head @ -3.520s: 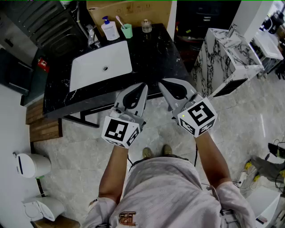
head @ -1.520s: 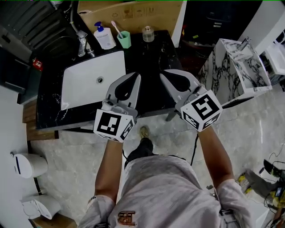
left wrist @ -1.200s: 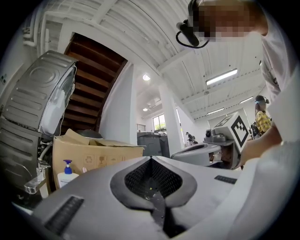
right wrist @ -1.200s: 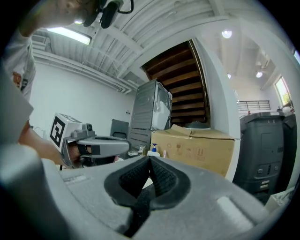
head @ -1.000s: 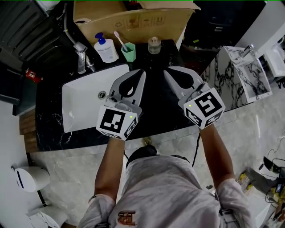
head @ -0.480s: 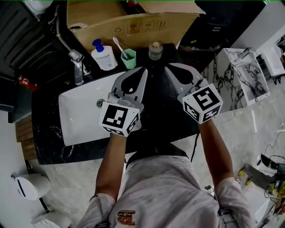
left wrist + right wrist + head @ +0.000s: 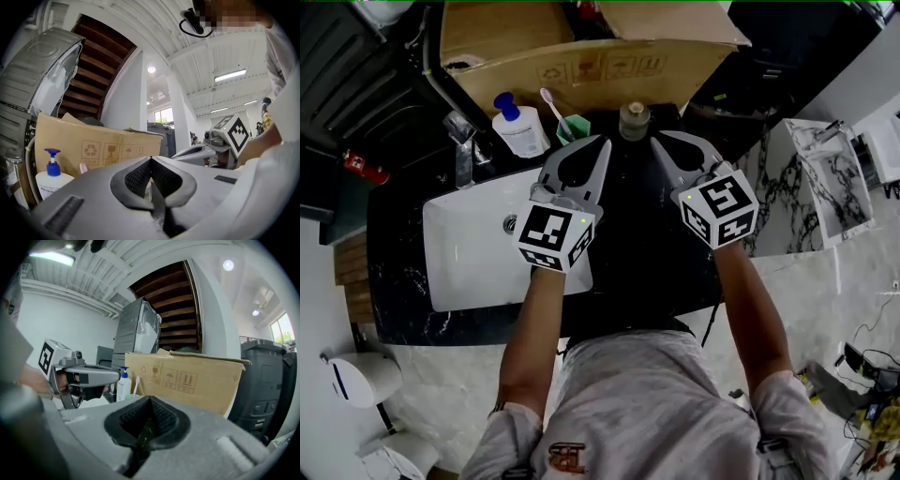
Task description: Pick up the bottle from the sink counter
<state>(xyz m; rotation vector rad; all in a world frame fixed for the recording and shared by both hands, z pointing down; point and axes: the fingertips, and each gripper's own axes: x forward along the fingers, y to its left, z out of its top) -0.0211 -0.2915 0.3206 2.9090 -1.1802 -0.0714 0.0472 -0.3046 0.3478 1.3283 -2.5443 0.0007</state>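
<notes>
A small clear glass bottle (image 7: 634, 120) with a round cap stands at the back of the black counter (image 7: 647, 253), against the cardboard box. A white pump bottle (image 7: 517, 127) with a blue top stands further left, also seen as the pump bottle (image 7: 49, 180) and the pump bottle (image 7: 123, 384). My left gripper (image 7: 602, 143) is shut and empty, its tip just left of the glass bottle. My right gripper (image 7: 657, 139) is shut and empty, just right of it. Both hover near the glass bottle without touching it. Close up, the left gripper (image 7: 151, 159) and right gripper (image 7: 150, 398) show pads meeting.
A green cup (image 7: 573, 127) with a toothbrush stands between the two bottles. The white sink (image 7: 469, 253) and its faucet (image 7: 461, 141) lie to the left. A large cardboard box (image 7: 581, 47) closes off the back of the counter. A marble cabinet (image 7: 825, 178) stands to the right.
The person has stepped up to the counter. Both grippers, still shut, have moved forward over it until their tips flank the small glass bottle.
</notes>
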